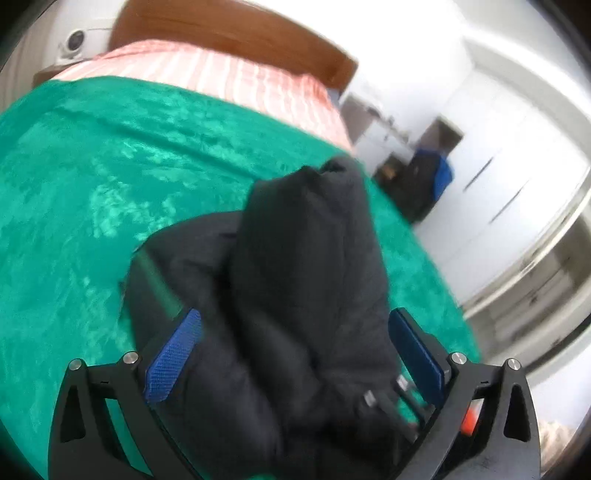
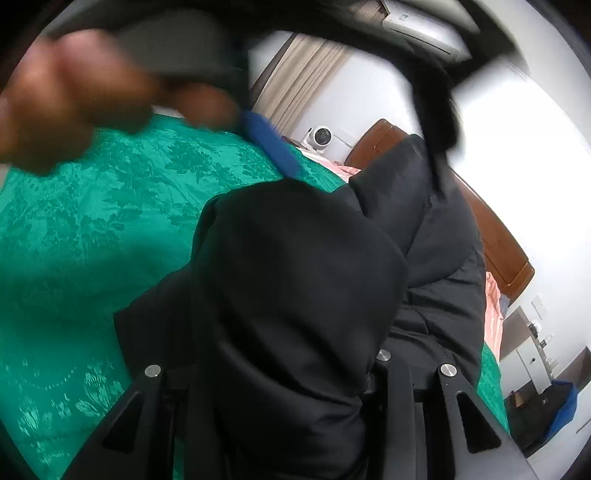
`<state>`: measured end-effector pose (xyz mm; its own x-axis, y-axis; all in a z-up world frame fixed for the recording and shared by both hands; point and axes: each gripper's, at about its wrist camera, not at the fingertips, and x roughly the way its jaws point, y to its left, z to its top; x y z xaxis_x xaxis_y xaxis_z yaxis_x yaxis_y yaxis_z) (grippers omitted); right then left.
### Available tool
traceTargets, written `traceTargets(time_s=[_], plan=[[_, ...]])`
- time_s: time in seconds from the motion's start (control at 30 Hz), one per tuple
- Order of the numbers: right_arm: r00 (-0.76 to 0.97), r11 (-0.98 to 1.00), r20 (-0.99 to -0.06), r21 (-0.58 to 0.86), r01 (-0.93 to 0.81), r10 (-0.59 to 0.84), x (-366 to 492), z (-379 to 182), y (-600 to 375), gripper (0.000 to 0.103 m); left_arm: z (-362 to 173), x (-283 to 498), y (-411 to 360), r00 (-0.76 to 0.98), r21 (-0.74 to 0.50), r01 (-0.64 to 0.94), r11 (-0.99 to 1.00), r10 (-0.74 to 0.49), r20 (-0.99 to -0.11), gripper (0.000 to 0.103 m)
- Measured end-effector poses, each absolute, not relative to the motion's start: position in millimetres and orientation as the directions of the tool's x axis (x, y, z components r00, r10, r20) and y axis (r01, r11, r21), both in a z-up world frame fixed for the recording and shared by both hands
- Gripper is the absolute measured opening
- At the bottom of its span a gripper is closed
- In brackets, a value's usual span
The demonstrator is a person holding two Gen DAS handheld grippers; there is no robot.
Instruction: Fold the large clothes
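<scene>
A bulky black padded jacket [image 1: 295,280] lies bunched on a bed covered with a green, flower-patterned bedspread [image 1: 74,206], close to the bed's right-hand edge as the left wrist camera sees it. The jacket is heaped in thick folds, one rolled part running away from the camera toward the far end of the bed, where a pink striped sheet [image 1: 221,74] and a brown wooden headboard [image 1: 236,33] show.

The left gripper [image 1: 291,354] stands wide open, its two blue-padded fingers [image 1: 173,358] spread on either side of the jacket's near folds. The cloth fills the gap between them, but neither pad clearly presses on it.

In the right wrist view the same black jacket [image 2: 295,295] rises directly in front of the camera and drapes over the right gripper [image 2: 295,369], hiding its fingertips; only the black frame arms show at either side. Whether this gripper is closed on the fabric cannot be told. The jacket's upper part reaches up to the top of the frame. A blurred bare hand [image 2: 74,96] sits at the upper left above the bedspread, next to a blue pad [image 2: 269,140] that touches the jacket's top edge.

A small white round device [image 2: 319,138] stands beside the headboard.
</scene>
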<state>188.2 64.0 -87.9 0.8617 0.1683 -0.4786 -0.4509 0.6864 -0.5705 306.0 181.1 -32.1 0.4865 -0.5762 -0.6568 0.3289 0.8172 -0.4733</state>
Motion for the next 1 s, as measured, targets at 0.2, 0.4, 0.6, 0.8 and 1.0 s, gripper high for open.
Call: traceTargets(time_s=[0.2,0.4,0.6,0.8,1.0], plan=[[0.703,0.719,-0.587,-0.273,-0.639,0.402,159.0,-48.7,29.5,0.074,-59.5,321.7,189.8,0.468,-0.476,0.221,0.851,-0.52,-0.714,0.049],[0.706,0.867,-0.53,0.129,-0.481,0.47,222.0,22.1,-55.3,0.078,-92.1,315.2,241.1,0.474,-0.55,0.137,0.824,-0.542,-0.694,0.045],[0.616,0.934,-0.723,0.113,-0.34,0.312,340.2,-41.7,-48.7,0.084,-121.8,322.8,241.4,0.474,-0.543,0.095,0.834,-0.518,-0.712,0.045],[0.653,0.952,-0.715,0.058,-0.302,0.25,347.9,-85.8,-40.1,0.094,-148.9,336.5,234.4,0.465,-0.519,0.071,0.852,-0.488,-0.739,0.045],[0.66,0.951,-0.709,0.052,-0.303,0.249,350.3,-94.7,-45.5,0.096,-161.7,341.2,229.2,0.467,-0.522,0.051,0.852,-0.482,-0.741,0.046]])
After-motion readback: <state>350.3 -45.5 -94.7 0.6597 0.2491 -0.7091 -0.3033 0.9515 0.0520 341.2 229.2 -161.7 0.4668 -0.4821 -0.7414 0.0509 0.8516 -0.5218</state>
